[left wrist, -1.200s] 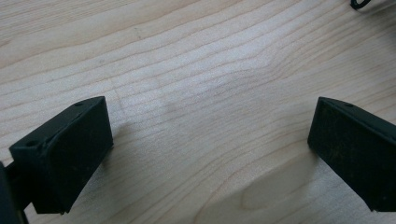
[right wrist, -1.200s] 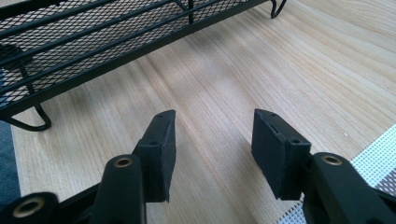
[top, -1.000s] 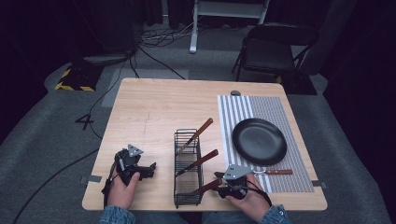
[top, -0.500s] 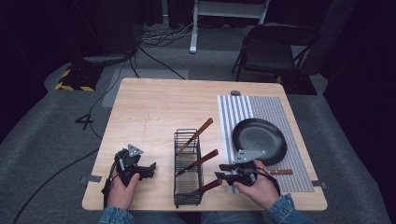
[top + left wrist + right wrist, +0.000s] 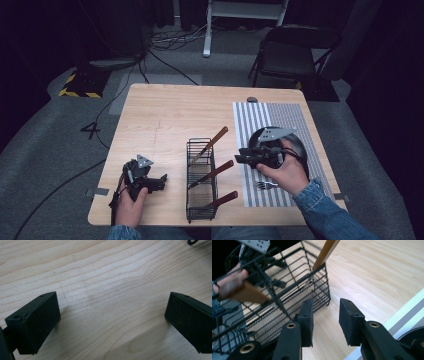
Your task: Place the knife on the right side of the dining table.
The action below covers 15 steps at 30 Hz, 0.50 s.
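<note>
Both hands carry the same black tool. The left gripper (image 5: 161, 181) near the table's front left corner wears a small grey three-cornered plate with dark dots on top, and a black cable trails back along the wrist. The right gripper (image 5: 239, 158) toward the table's right edge has a bigger pale grey plate dotted with holes. Close up, its fingers (image 5: 308, 320) are matte black blocks with small recessed holes, hinged on black arms with brass-coloured rivet rings. The left gripper's pads (image 5: 37, 320) are chunky black rectangles, faintly scuffed. Blue denim cuffs cover both wrists, the right sleeve (image 5: 325, 210) showing stitched seams.
</note>
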Available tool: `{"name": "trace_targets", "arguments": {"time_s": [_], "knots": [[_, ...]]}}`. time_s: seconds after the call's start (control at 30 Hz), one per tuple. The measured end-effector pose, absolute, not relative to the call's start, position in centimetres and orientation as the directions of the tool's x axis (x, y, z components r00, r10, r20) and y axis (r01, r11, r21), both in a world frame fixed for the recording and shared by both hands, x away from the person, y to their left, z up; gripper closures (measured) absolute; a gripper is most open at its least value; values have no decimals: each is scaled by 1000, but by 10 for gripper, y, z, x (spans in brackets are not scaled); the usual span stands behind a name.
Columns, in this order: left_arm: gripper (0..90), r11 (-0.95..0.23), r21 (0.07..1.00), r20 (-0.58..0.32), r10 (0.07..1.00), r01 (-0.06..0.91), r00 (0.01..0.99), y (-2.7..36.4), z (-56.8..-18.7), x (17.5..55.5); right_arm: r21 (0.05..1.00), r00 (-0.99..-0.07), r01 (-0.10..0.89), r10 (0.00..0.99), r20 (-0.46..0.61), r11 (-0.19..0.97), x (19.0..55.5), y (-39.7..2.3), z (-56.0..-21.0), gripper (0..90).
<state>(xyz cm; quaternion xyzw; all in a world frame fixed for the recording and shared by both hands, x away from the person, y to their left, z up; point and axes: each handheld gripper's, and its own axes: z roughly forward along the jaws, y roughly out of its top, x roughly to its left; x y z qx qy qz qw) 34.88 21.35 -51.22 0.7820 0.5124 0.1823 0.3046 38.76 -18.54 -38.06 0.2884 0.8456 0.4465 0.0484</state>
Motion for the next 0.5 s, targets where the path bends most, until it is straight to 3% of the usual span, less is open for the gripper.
{"name": "trace_targets", "arguments": {"time_s": [0.5], "knots": [[1, -288, 663, -28, 913, 691, 408, 213, -512, 349, 792, -821, 452, 539, 190, 410, 410, -172, -351, 646]]}}
